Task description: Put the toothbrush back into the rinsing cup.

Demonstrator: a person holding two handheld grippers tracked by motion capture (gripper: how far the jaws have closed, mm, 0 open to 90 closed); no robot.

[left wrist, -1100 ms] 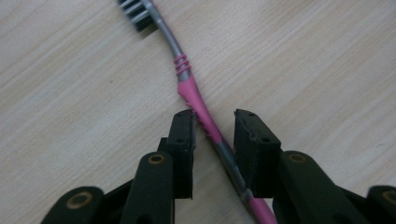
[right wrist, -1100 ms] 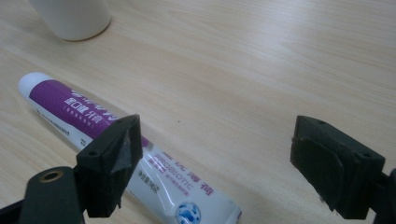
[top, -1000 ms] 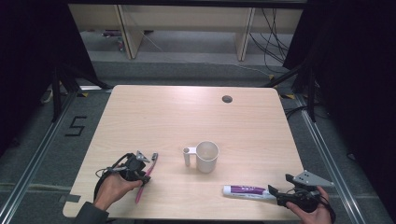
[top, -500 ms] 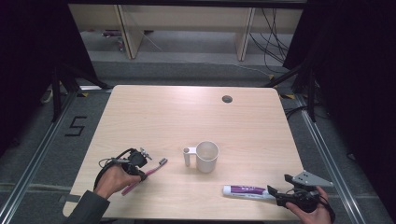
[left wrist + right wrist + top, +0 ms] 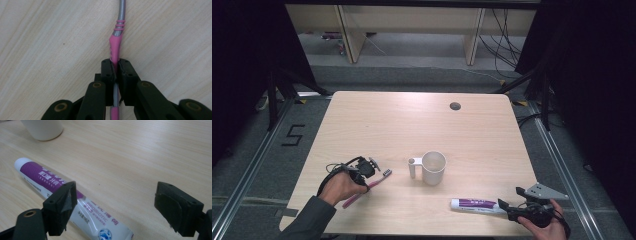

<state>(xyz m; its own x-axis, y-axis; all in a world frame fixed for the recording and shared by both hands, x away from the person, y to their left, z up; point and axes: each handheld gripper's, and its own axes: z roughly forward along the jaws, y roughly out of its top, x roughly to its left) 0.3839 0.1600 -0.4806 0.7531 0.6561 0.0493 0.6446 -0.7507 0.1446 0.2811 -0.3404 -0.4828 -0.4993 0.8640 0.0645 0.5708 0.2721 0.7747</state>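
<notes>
- Two hand-held grippers work at the near edge of a pale wooden desk [image 5: 362,120], one in each of the person's hands.
- Left hand-held gripper [image 5: 371,167] sits at the near left of the desk; its jaws have just been closing and now pinch a pink toothbrush [image 5: 364,187] between them.
- Left gripper view: the pads are pressed on the pink part of the handle [image 5: 114,51], which runs on ahead into a grey neck with three pink rings.
- High view: the toothbrush lies slantwise, bristle end toward the white mug [image 5: 432,167], tail end toward the person's left hand [image 5: 343,186]. The head is near the mug's handle, not touching.
- The mug stands upright near the desk's middle, handle to the left.
- Right hand-held gripper [image 5: 507,210] is at the near right corner, jaws spread wide and gripping nothing.
- Right gripper view: a white and purple toothpaste tube [image 5: 53,183] lies flat on the desk, its near end passing just beside the left jaw; the right jaw stands well apart from it.
- High view: the tube [image 5: 474,204] lies in front of the mug, its right end at the gripper's tips.
- One small dark round hole [image 5: 455,106] is set in the far right part of the desk.
</notes>
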